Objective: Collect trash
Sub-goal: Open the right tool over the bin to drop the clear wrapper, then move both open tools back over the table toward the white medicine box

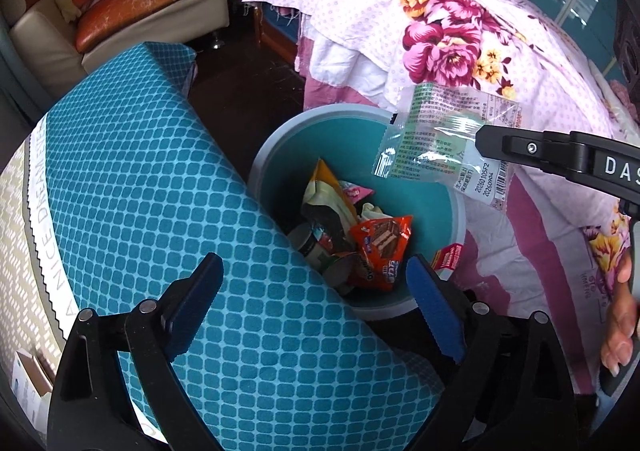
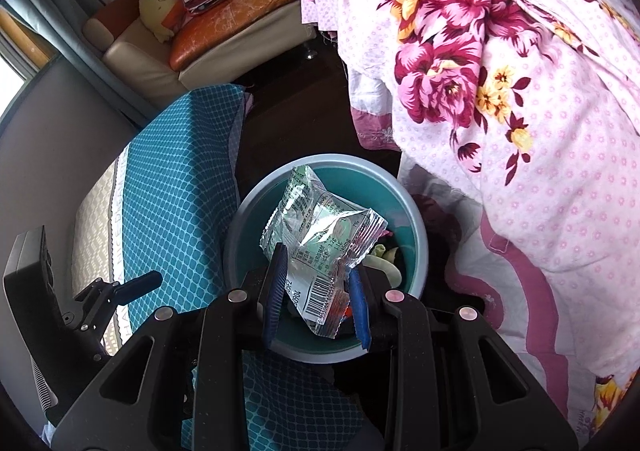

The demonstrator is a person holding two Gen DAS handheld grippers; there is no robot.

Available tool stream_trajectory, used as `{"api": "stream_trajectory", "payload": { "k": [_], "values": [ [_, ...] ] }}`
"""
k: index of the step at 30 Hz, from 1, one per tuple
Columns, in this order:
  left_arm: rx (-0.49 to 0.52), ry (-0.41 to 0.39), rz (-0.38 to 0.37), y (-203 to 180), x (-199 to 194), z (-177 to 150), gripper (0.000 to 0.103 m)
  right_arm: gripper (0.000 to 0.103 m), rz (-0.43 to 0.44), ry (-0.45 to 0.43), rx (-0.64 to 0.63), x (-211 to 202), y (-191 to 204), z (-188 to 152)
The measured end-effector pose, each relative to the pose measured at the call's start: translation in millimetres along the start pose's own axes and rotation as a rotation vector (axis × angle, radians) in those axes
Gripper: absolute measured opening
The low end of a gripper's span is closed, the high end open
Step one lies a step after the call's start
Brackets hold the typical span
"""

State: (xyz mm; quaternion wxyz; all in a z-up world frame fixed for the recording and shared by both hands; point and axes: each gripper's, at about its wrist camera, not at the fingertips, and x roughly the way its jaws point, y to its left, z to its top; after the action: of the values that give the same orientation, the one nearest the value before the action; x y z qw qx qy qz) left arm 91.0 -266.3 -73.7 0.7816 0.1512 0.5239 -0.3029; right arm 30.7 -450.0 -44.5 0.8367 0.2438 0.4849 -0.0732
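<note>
A round bin [image 1: 276,135] with a grey rim and teal inside stands on the dark floor. In it lie an orange wafer wrapper [image 1: 380,245], tin cans [image 1: 320,251] and a yellow pouch [image 1: 324,187]. My left gripper [image 1: 312,271] is open above the bin's near edge, nothing between its blue pads. My right gripper [image 2: 317,263] is shut on a clear printed wrapper [image 2: 320,227] held over the bin [image 2: 244,219]. In the left wrist view this wrapper [image 1: 436,135] hangs above the bin's far right rim from one black finger [image 1: 520,149].
A teal chequered mattress edge [image 1: 180,191] presses against the bin's left side. A pink floral bedspread [image 1: 460,31] drapes down on the right. A red and white pack [image 1: 448,261] sits by the bin's right rim. A sofa [image 1: 120,15] stands behind. A person's hand [image 1: 618,331] grips the right tool.
</note>
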Motion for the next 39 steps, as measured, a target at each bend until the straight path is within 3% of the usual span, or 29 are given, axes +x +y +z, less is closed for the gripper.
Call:
{"api": "stream_trajectory", "payload": {
  "k": [15, 17, 22, 26, 39],
  "values": [
    [-0.074, -0.026, -0.027, 42.2, -18.6, -18.8, 0.094, 0.03, -0.031, 0.047, -0.039, 8.8, 29.0, -3.9],
    [-0.081, -0.03, -0.028, 45.9, -21.3, -21.2, 0.094, 0.049, -0.025, 0.051, -0.033, 9.2, 31.4, -3.1],
    [-0.097, -0.04, -0.031, 56.7, -28.9, -28.4, 0.094, 0.07, -0.02, 0.05, -0.033, 7.9, 40.6, -3.5],
    [-0.11, -0.053, -0.028, 66.5, -37.2, -35.0, 0.094, 0.078, -0.02, 0.06, -0.047, 6.0, 53.7, -5.3],
    [-0.158, -0.082, 0.0, 113.0, -67.6, -69.0, 0.094, 0.082, -0.03, 0.102, -0.126, 2.0, 105.1, -20.7]
  ]
}}
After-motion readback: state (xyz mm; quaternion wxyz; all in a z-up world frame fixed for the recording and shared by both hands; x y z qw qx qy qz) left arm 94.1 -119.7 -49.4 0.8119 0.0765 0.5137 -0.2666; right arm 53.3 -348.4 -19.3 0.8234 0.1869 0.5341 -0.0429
